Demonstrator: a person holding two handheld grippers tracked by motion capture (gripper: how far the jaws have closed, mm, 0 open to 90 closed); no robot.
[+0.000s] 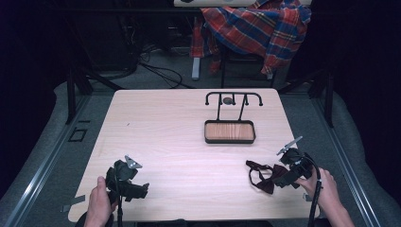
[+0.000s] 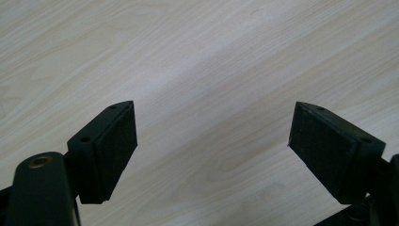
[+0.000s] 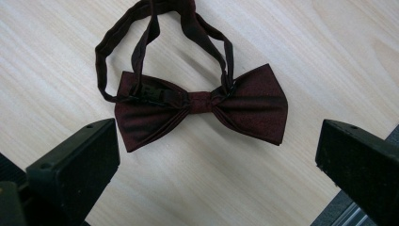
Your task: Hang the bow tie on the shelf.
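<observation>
A dark maroon bow tie [image 3: 202,103] of satiny fabric, with pleated wings, a small centre knot and a thin looped neck strap, lies flat on the pale wood-grain table [image 1: 165,137] near its right front edge, just ahead of the right gripper [image 3: 216,165], whose blocky matte-black jaws stand wide apart with nothing held. The left gripper [image 2: 211,146], at the near left, also gapes wide over bare tabletop. The high view adds a black wire stand [image 1: 230,120] with a wooden tray base farther back and a red plaid shirt [image 1: 257,28] draped beyond the table; no writing is readable.
</observation>
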